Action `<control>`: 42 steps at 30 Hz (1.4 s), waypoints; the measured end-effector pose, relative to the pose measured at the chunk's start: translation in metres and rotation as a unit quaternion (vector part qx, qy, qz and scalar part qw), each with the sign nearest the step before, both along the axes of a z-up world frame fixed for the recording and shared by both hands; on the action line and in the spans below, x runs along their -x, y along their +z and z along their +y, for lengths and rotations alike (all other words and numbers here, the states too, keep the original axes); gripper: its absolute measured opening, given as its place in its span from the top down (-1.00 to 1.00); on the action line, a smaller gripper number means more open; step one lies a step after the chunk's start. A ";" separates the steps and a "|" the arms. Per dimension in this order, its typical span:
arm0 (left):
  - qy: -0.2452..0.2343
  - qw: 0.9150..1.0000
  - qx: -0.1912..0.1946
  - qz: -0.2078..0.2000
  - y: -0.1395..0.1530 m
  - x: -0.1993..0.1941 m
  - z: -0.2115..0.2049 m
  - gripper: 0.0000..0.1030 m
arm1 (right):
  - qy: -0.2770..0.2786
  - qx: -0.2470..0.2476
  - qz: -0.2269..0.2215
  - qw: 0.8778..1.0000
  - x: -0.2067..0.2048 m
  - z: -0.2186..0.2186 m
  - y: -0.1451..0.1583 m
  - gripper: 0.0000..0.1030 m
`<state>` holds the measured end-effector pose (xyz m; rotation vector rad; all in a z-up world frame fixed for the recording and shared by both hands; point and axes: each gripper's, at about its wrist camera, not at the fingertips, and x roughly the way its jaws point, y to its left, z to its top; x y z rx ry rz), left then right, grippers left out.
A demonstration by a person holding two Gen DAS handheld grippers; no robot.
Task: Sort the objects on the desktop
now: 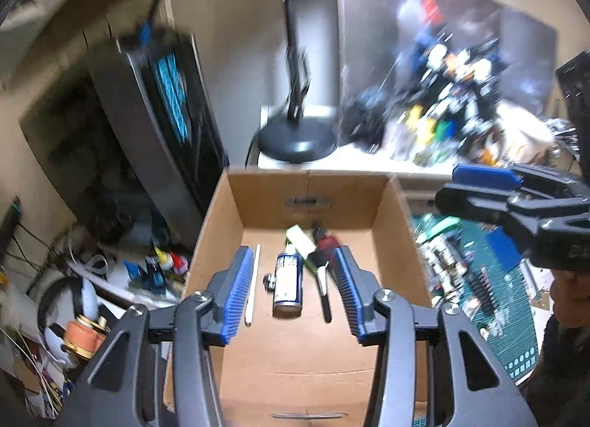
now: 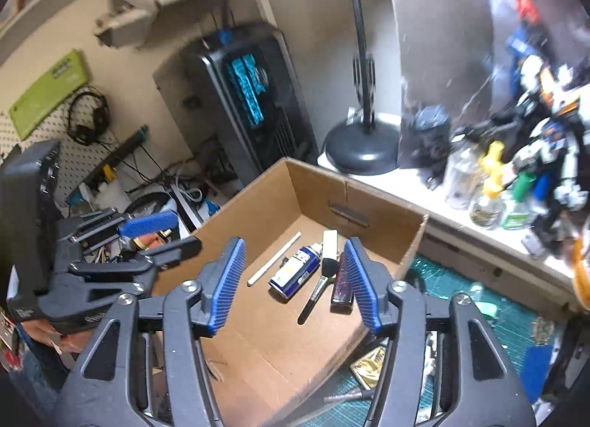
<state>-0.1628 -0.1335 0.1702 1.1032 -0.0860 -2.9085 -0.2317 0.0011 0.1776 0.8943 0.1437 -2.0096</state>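
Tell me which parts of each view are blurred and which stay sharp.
Left wrist view: the left gripper and the spray can in the cardboard box are sharp; the lamp base and figure models are smeared. Right wrist view: the right gripper is crisp; the bottles blur.
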 end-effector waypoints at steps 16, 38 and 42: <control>-0.082 0.991 0.012 0.108 0.003 -0.102 0.072 -0.49 | -0.076 0.080 0.081 0.991 -0.102 0.153 0.034 -0.57; -0.205 0.978 -0.047 -0.002 -0.154 -0.112 0.140 -0.50 | -0.186 0.042 0.013 0.982 -0.142 0.269 -0.076 -0.57; -0.196 0.978 -0.066 -0.012 -0.168 -0.100 0.144 -0.50 | -0.183 0.043 -0.011 0.982 -0.139 0.280 -0.099 -0.57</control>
